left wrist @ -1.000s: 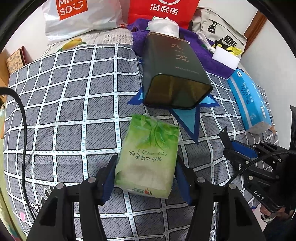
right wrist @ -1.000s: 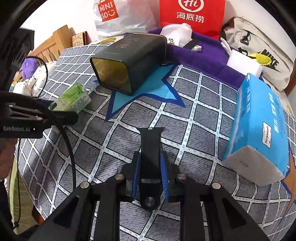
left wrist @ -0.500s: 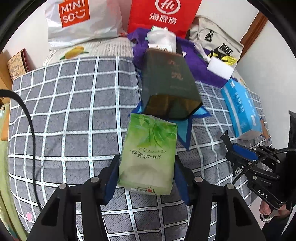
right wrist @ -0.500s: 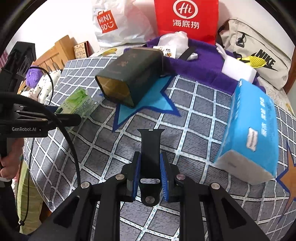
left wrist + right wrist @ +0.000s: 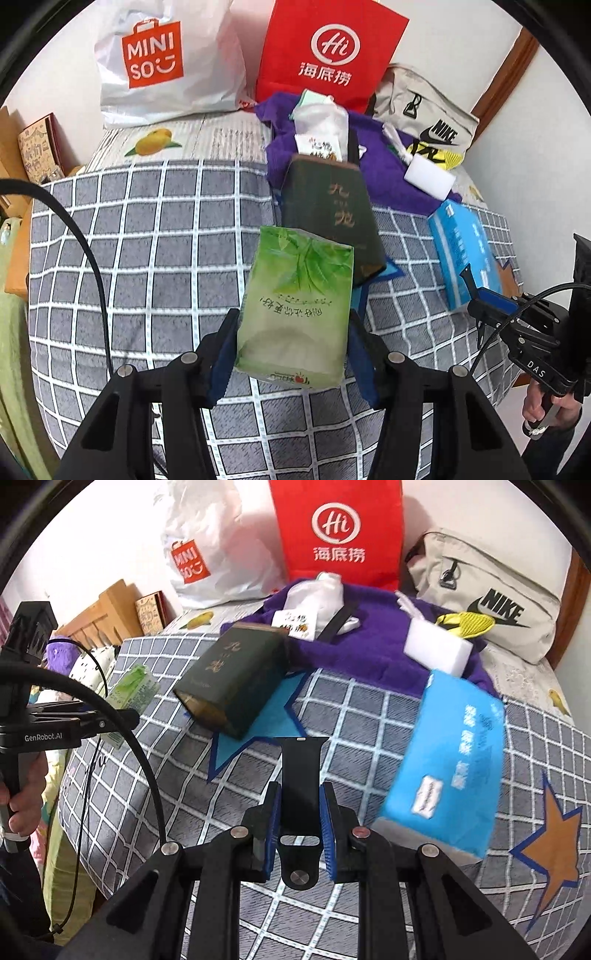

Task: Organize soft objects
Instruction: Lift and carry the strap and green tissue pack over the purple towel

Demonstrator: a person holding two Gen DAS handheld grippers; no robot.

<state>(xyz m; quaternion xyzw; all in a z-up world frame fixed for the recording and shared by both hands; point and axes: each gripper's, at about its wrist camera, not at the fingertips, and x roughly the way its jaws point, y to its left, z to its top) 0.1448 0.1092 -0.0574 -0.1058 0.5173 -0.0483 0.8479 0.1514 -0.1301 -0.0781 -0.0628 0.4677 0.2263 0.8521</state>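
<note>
Both hand-held grippers were loaded: the left gripper (image 5: 291,354) was clamped on the green tissue pack (image 5: 295,306), held clear of the checked bedspread (image 5: 147,240), and the right gripper (image 5: 298,823) was squeezed onto the black watch strap (image 5: 301,786), also off the bed. A dark green box (image 5: 236,679) lay on its side with its open mouth towards the grippers; I judged it the likely container. Nothing could be seen inside it. The blue tissue pack (image 5: 447,760), white sponge block (image 5: 437,648) and purple towel (image 5: 373,646) lay unsorted, so most of the task remained.
</note>
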